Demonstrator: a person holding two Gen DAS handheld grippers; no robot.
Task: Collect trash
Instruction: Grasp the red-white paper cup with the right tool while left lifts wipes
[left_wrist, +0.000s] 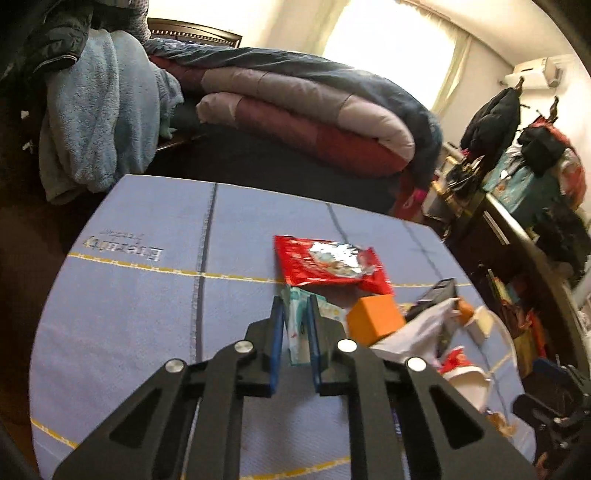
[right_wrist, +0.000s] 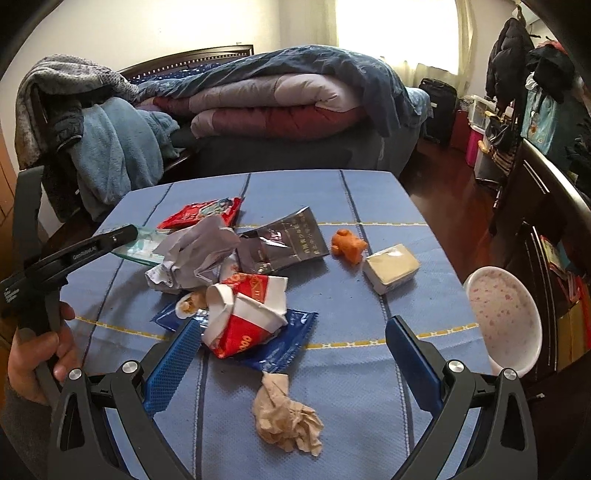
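left gripper (left_wrist: 295, 314) is clamped on a pale green wrapper (left_wrist: 297, 332) at the far left of the trash pile, apparently to lift it off the blue tablecloth (right_wrist: 369, 258). right gripper (right_wrist: 291, 350) hangs spread wide, nothing held, over the crumpled tissue (right_wrist: 286, 413) near the red-and-white carton (right_wrist: 247, 314), likely lined up for it.

I see the blue-clothed worktop (right_wrist: 369, 206) carrying crumpled brown tissue (right_wrist: 286, 417) at six o'clock, a blue wrapper (right_wrist: 284, 350) centrally, an orange toy (right_wrist: 349, 245) and a beige box (right_wrist: 391, 267) at two o'clock.
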